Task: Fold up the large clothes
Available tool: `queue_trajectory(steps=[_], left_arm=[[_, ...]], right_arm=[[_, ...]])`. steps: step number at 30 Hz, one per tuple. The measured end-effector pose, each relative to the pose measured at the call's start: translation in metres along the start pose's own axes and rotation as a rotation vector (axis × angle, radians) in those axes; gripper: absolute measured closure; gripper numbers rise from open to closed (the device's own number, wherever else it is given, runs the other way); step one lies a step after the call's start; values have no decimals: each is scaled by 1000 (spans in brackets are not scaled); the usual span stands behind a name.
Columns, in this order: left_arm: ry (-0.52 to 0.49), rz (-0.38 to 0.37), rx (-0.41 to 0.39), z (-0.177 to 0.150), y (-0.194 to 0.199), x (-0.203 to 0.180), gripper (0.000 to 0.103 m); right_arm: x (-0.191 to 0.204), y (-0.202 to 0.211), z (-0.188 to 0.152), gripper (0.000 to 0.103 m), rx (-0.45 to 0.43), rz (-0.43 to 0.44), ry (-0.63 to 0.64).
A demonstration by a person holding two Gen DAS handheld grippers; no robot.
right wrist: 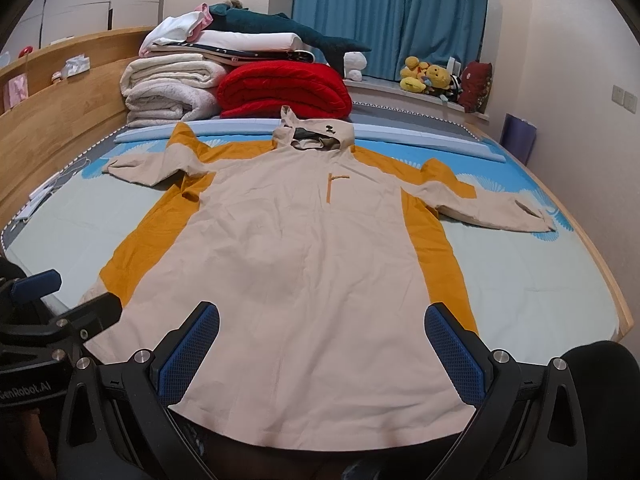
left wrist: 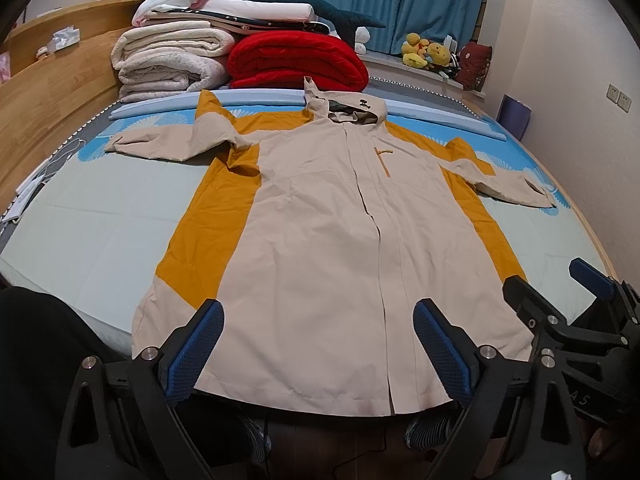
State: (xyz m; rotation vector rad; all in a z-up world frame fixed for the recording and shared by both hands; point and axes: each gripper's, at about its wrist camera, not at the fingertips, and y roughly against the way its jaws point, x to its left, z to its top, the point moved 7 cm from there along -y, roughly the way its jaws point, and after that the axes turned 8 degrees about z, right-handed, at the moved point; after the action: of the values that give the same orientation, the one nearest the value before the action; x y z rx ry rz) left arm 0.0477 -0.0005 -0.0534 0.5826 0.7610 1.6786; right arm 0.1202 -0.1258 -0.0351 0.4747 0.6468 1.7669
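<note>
1. No bins or boxes in sight here; the bed (left wrist: 100, 236) is what carries it all, with folded blankets (left wrist: 172, 60) and a red quilt (left wrist: 298, 62) stacked at its far end.
2. The jacket (left wrist: 320, 240) lies flat, front up, in the middle of the bed: beige body, mustard side panels, zipped shut, sleeves flung out to either side.
3. Its length runs away from the cameras, hood (left wrist: 346, 110) at the far end, hem at the near edge.
4. Left gripper (left wrist: 318, 352) hangs over the hem, jaws spread wide, pinching nothing; right gripper (right wrist: 322, 354) likewise, wide and empty.
</note>
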Motion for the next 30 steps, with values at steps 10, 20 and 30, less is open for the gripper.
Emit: queue_trajectory(steps=[10, 20, 30], left_arm=[[8, -6, -36, 8, 9, 4, 13], [22, -1, -77, 10, 14, 7, 26], [76, -5, 42, 16, 19, 15, 46]], right_arm=[[3, -4, 0, 1, -10, 9, 3], [7, 0, 4, 14, -29, 27, 29], [7, 19, 23, 33, -58, 88, -16]])
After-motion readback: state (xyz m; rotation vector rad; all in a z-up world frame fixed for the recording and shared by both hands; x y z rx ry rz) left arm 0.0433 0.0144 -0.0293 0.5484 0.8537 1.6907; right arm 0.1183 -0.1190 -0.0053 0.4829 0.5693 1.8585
